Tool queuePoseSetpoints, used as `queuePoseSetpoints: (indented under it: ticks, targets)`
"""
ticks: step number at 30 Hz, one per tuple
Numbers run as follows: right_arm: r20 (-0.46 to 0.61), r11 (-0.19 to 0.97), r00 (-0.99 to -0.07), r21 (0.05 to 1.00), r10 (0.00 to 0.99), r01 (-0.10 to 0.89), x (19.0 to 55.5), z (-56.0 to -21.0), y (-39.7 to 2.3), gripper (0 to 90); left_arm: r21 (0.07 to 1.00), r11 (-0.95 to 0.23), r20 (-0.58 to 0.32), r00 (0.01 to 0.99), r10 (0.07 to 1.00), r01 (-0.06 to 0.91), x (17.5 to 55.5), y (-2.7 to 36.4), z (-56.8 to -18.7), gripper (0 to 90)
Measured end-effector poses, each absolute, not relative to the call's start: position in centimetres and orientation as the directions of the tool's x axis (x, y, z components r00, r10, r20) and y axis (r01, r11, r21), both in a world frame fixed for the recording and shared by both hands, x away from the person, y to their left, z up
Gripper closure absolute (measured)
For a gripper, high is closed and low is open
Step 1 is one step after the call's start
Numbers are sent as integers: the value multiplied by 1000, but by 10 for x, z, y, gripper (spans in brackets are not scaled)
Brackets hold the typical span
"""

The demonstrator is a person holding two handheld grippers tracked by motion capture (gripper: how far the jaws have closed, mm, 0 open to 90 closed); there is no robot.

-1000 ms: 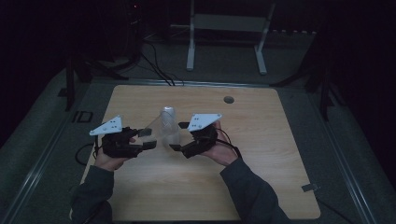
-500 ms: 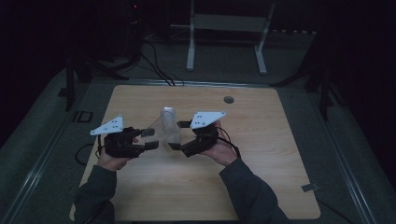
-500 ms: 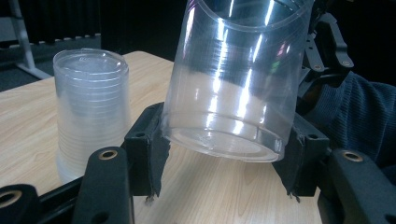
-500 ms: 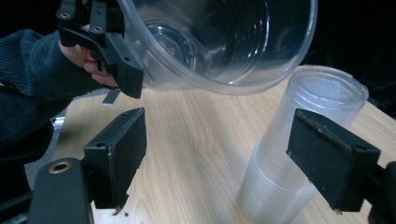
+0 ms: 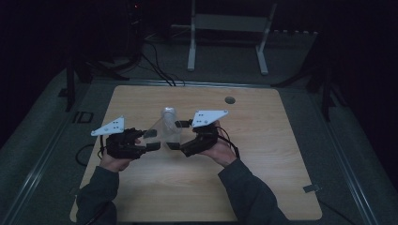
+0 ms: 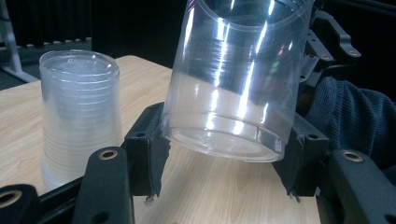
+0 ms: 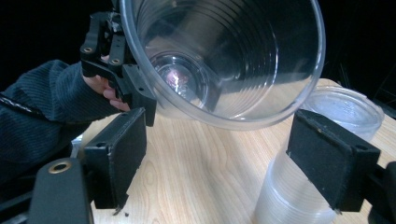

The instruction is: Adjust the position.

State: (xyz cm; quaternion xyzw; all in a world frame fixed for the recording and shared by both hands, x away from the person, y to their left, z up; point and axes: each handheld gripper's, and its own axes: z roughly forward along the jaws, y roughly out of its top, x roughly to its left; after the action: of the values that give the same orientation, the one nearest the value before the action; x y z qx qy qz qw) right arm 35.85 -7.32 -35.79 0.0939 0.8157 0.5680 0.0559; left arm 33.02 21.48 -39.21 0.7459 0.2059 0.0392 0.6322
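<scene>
A single clear plastic cup [image 6: 233, 79] lies tilted in the air, and my left gripper [image 6: 224, 163] is shut on its base, one pad on each side. In the high view that cup [image 5: 163, 132] hangs between my left gripper [image 5: 152, 139] and my right gripper [image 5: 176, 135]. The cup's open mouth [image 7: 224, 60] faces my right gripper [image 7: 224, 158], which is open, its pads standing wide on either side below the rim without pressing it. A stack of clear cups [image 6: 79, 116] stands upside down on the table just behind, also visible as the stack [image 7: 303, 186] and the stack [image 5: 168, 114].
The wooden table [image 5: 263, 154] has a round cable hole [image 5: 229, 100] near its far edge. A white metal stand [image 5: 227, 28] and cables lie on the dark floor beyond. Both forearms in dark sleeves come in from the near edge.
</scene>
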Motion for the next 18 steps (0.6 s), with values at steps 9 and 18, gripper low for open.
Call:
queuePoseSetpoints:
  ticks: [9,18]
  targets:
    - [51,295,-979,949,196,109,359,-357,-71,192,960,-102,-213,915,344,262,331,214,-395,423]
    - [92,266,-980,954,177,137,360,-359,-67,192,961,-95,-216,918,333,260,331,213,-395,422]
